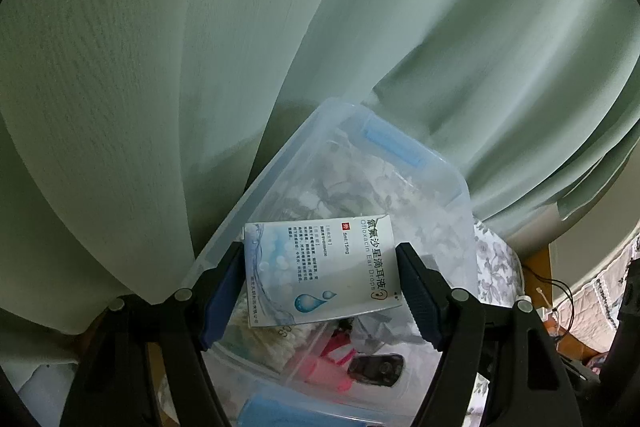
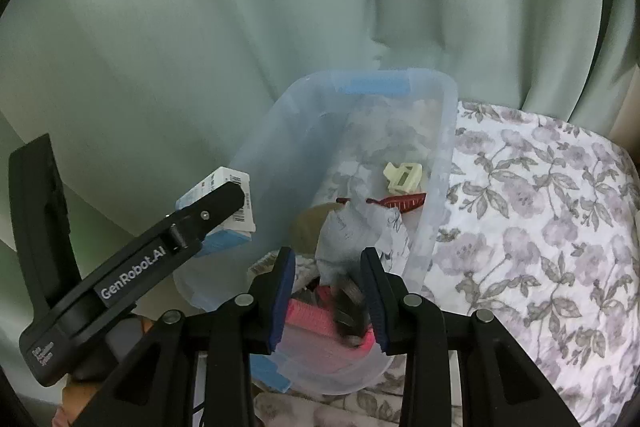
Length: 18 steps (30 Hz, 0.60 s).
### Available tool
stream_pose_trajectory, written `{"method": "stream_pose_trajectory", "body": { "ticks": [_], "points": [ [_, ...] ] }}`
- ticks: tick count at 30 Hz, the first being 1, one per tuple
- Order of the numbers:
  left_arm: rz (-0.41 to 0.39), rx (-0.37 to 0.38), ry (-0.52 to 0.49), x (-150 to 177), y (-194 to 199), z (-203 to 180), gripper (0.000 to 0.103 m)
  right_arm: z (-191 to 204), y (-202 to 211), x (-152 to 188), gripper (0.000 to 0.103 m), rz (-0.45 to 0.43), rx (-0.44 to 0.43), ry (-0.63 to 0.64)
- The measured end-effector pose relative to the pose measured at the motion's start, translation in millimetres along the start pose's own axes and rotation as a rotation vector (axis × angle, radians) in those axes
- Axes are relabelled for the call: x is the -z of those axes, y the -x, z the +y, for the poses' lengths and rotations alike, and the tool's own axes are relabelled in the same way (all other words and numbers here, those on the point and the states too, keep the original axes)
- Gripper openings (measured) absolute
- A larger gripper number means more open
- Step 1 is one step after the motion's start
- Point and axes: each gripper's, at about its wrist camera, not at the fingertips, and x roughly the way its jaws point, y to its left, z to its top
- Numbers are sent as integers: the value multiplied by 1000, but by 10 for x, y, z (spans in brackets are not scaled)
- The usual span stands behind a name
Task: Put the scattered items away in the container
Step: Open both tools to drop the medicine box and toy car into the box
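Observation:
My left gripper [image 1: 320,283] is shut on a white and blue ear-drops box [image 1: 320,267], held flat over the left side of a clear plastic container [image 1: 276,167] with blue latches. From the right wrist view, that left gripper [image 2: 224,211] and the box [image 2: 218,187] hang by the container's [image 2: 444,155] left wall. My right gripper [image 2: 328,293] stands partly open over the near end. Below its gap a blurred dark item [image 2: 350,307] lies on a pink thing [image 2: 312,315], not pinched by both pads. The same dark item [image 1: 376,367] shows in the left view.
Inside the container lie a cream hair claw [image 2: 402,177], a red-brown clip [image 2: 400,203] and crumpled grey paper [image 2: 352,231]. The container rests on a floral bedspread [image 2: 540,227]. A pale green curtain [image 2: 200,27] hangs close behind and to the left.

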Motion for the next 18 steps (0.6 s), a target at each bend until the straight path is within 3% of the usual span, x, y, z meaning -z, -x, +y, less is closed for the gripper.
{"method": "stream_pose_trajectory", "body": {
  "ticks": [2,6,11,18],
  "points": [
    [4,13,-12,-158,-407,-15,76,-3,-13,2,37,4,3,-1],
    [11,0,-12,-142,-410,-29,76,-7,-17,-6,37,3,7,0],
    [22,5,-20,-104,-274,-46,77,-3,-13,9,48,-3,9,5],
    [13,13,-49,-72,-222,-100,80,-23,34,23,53,-16,11,-3]
  ]
}}
